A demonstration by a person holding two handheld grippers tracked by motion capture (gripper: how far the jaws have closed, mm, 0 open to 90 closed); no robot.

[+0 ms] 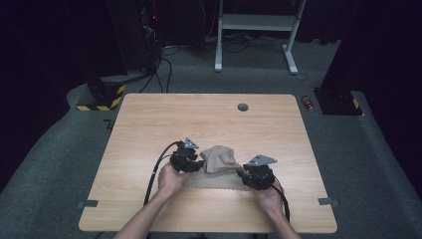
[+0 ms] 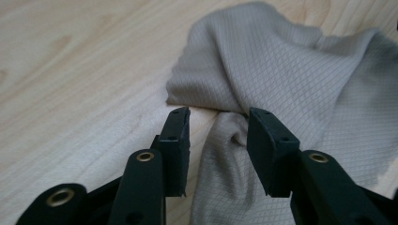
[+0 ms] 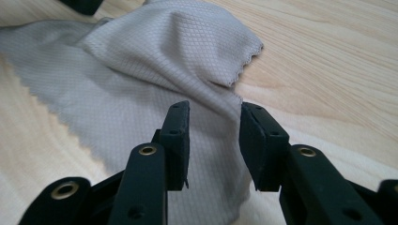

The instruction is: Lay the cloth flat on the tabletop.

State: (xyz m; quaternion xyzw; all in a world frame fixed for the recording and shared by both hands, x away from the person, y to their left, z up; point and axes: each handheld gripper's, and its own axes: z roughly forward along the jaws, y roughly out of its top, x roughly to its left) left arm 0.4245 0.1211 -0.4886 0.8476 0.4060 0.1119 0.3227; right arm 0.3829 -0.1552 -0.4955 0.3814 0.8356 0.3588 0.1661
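Wooden surface (image 1: 149, 124) seen from above, carrying a rumpled beige cloth (image 1: 219, 162) near its front edge, between the two hands. Left gripper (image 2: 218, 123), at the cloth's left side: jaws parted, a raised fold of cloth lying in the gap, not clamped. Right gripper (image 3: 214, 119), at the cloth's right side: jaws likewise parted over a ridge of cloth, gripping nothing.
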